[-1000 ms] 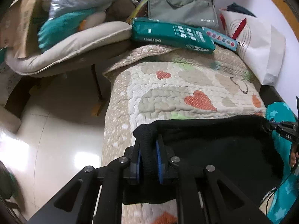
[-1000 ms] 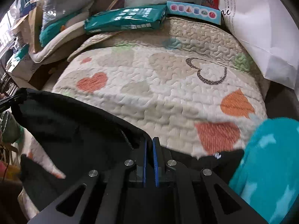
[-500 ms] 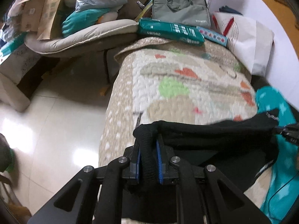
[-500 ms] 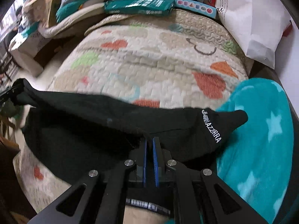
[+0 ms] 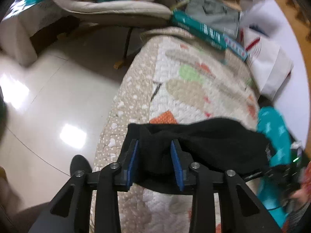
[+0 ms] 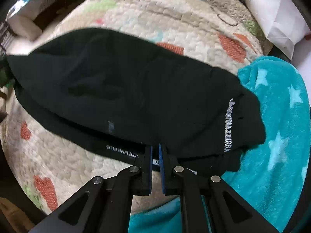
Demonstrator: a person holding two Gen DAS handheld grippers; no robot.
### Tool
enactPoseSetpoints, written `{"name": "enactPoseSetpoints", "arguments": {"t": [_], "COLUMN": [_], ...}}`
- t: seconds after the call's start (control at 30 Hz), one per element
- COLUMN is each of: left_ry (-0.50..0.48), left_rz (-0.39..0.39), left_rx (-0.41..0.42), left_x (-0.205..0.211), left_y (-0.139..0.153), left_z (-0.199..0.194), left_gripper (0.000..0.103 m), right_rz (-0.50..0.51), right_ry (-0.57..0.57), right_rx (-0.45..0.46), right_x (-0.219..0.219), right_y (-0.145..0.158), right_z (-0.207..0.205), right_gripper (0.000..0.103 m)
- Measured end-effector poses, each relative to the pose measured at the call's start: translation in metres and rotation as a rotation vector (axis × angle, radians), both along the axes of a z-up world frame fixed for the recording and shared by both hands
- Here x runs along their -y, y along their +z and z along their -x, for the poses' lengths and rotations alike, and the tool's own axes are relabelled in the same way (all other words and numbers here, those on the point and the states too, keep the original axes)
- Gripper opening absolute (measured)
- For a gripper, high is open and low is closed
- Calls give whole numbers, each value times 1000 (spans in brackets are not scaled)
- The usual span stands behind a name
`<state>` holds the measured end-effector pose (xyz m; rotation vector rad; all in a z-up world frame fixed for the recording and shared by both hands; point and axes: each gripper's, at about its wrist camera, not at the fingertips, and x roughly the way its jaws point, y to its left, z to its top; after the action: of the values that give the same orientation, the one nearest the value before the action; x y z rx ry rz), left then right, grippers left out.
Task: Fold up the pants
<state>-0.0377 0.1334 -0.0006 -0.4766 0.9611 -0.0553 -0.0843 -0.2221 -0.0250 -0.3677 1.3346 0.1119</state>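
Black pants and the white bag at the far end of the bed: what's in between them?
Only bare quilt with hearts lies between the black pants and the white bag, seen in the right wrist view.

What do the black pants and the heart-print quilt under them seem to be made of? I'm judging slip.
Black pants: soft matte knit, probably cotton jersey; they drape limply, no sheen. Heart-print quilt: padded stitched cloth, likely cotton; its puckered quilting looks grippy, not slick.

White lettering on black pants [image 6: 136,89]: "LINE FILO" at 6 o'clock waistband, "...AZZURRA" at 3 o'clock.
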Motion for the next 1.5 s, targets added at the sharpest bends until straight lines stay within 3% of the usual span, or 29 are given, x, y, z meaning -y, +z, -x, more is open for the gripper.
{"name": "enactPoseSetpoints", "arguments": {"t": [0.2, 0.33, 0.4, 0.53, 0.57, 0.63, 0.67, 0.7, 0.73, 0.83, 0.97, 1.03, 1.07, 1.1, 1.17, 1.37, 1.43, 1.47, 1.5], "left_ry": [134, 142, 124, 99, 94, 85, 78, 76, 73, 74, 90, 89, 89, 90, 92, 109, 116, 119, 120], "left_rz": [55, 37, 23, -16, -26, -68, -115, -133, -133, -34, -10, -3, 0, 2, 9, 36, 50, 52, 52], "left_rx": [59, -5, -19, 30, 45, 77, 77, 60, 27, 3, 6, 2, -3, -5, -11, -24, -23, -23, -23], "left_x": [-29, -19, -11, 7, 9, 13, 15, 16, 15, 7, 4, 5, 5, 5, 6, 3, 1, 1, 0], "left_y": [23, 15, 12, 6, 4, -4, -13, -18, -24, -33, -34, -36, -37, -37, -38, -41, -41, -41, -40], "left_z": [9, -12, -23, -42, -43, -40, -38, -39, -41, -43, -41, -41, -41, -41, -41, -40, -39, -39, -39], "left_gripper": [46, 48, 48, 49, 49, 50, 50, 50, 50, 50, 50, 50, 50, 50, 50, 50, 50, 50, 50], "right_rz": [47, 30, -22, -145, -170, -184, -181, -181, -184, -164, -93, -107, -118, -151, -178, -190, -258, -273, -273], "right_ry": [7, -1, -16, -137, -185, -265, -314, -336, -360, -399, -464, -489, -494, -505, -514, -555, -606, -632, -656], "right_rx": [-65, -104, -90, 37, 72, 110, 125, 126, 118, 72, 57, 75, 86, 95, 125, 167, 197, 205, 211], "right_x": [1, 5, 12, 53, 69, 92, 105, 111, 119, 121, 117, 120, 122, 125, 126, 126, 139, 145, 151], "right_y": [-15, -19, -7, 39, 48, 57, 57, 55, 50, 28, 9, 9, 10, 17, 27, 45, 48, 47, 47], "right_z": [6, 11, 13, 11, 7, -2, -7, -12, -18, -31, -51, -54, -54, -53, -47, -21, -21, -23, -25], "right_gripper": [7, 7, 7, 11, 14, 34, 58, 69, 69, 69, 68, 54, 14, 6, 1, 1, 6, 26, 68]}}
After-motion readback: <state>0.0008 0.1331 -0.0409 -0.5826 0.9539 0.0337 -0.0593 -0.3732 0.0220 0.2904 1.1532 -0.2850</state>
